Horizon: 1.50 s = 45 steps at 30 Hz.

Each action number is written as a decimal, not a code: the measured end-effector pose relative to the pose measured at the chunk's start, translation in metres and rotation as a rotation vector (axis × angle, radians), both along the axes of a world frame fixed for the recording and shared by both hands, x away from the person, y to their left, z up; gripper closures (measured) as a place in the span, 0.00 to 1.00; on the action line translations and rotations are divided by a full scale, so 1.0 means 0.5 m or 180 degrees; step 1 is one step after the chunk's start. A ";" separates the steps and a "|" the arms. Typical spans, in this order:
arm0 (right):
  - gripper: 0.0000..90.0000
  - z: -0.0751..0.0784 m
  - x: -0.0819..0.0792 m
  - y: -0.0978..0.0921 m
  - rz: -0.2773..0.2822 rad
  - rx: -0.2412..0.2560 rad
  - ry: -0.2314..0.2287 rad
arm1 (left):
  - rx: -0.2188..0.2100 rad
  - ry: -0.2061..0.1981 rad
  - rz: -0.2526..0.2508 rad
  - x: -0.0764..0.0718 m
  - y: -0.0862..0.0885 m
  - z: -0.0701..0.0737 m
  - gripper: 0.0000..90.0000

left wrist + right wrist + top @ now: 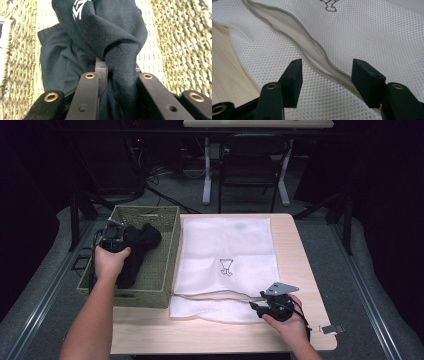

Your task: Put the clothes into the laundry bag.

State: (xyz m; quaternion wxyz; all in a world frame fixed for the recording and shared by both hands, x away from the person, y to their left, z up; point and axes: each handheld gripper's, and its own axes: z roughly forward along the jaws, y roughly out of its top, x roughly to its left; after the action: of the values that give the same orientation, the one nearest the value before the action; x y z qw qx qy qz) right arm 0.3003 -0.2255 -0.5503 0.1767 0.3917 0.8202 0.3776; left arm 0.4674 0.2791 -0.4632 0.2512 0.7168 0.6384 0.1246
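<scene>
Inside woven basket (165, 285) at table's left, left gripper (117, 72) clamps dark garment (105, 32). Right gripper (325, 80) gapes over white mesh bag (225, 250), jaws straddling its open zipper edge (312, 50).

Dark room, grey floor (330, 245), chair (248, 170) behind table (295, 255).

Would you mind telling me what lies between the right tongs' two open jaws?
The zipper edge of the white mesh laundry bag runs between the open jaws of the right tongs, seen in the right gripper view.
</scene>
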 end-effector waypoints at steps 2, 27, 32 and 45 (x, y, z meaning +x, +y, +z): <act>0.47 0.000 0.000 0.000 -0.0002 0.0001 0.0000 | 0.0014 -0.0023 -0.0020 -0.001 -0.002 0.008 0.87; 0.47 0.002 -0.001 -0.003 -0.0013 0.0016 -0.0017 | -0.0048 -0.0206 -0.0074 -0.017 -0.002 0.071 0.87; 0.47 0.002 -0.001 -0.003 -0.0011 0.0018 -0.0017 | -0.0042 -0.0212 -0.0092 -0.022 0.000 0.076 0.87; 0.47 0.005 -0.002 -0.005 -0.0008 0.0018 -0.0048 | 0.0018 -0.0253 -0.0168 -0.037 -0.004 0.104 0.87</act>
State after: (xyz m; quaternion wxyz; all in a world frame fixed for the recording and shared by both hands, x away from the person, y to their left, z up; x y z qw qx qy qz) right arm 0.2991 -0.2282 -0.5479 0.1823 0.3904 0.8173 0.3827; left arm 0.4489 0.2771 -0.4110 0.2776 0.7286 0.6084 0.1480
